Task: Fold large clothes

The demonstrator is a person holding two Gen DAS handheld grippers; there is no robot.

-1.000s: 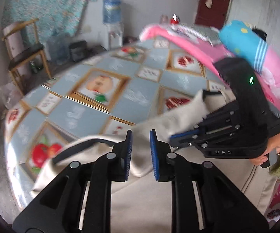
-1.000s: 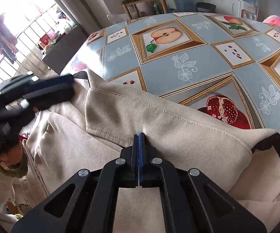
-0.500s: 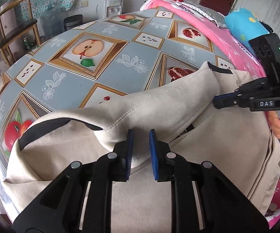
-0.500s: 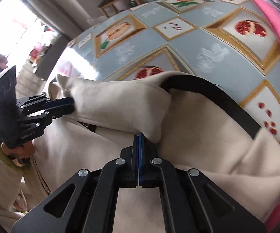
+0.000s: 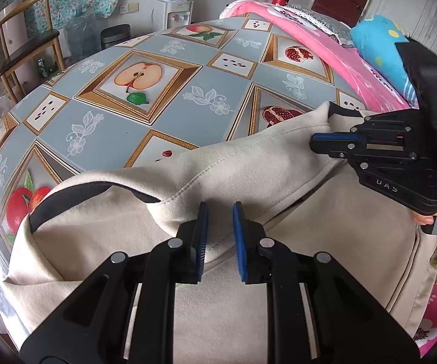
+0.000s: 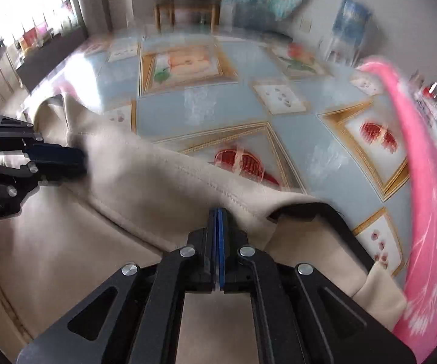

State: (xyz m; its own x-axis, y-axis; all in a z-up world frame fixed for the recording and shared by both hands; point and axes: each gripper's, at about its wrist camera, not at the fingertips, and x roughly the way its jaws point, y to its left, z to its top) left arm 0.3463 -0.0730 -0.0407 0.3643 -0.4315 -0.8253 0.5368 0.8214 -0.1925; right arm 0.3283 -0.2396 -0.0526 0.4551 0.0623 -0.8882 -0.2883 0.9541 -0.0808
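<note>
A large beige garment (image 5: 248, 166) with black trim lies over the near part of a table with a fruit-print cloth (image 5: 121, 115). Its upper band is folded over toward me. My left gripper (image 5: 220, 212) is open, its blue pads either side of the folded edge, not closed on it. My right gripper (image 6: 217, 215) is shut on the folded beige edge (image 6: 170, 182) near the black trim (image 6: 327, 212). The right gripper also shows in the left wrist view (image 5: 327, 144) at the garment's right end. The left gripper shows in the right wrist view (image 6: 67, 157), at the left.
A pink blanket (image 5: 309, 39) and a blue pillow (image 5: 379, 48) lie along the table's right side. A wooden chair (image 5: 27, 45), a bin (image 5: 115, 35) and a water dispenser (image 5: 176, 6) stand beyond the far edge. The right wrist view is motion-blurred.
Both grippers have lowered the garment onto the table and the folded band now lies flatter. The right wrist view swung round and blurred. The left gripper's gap stays open.
</note>
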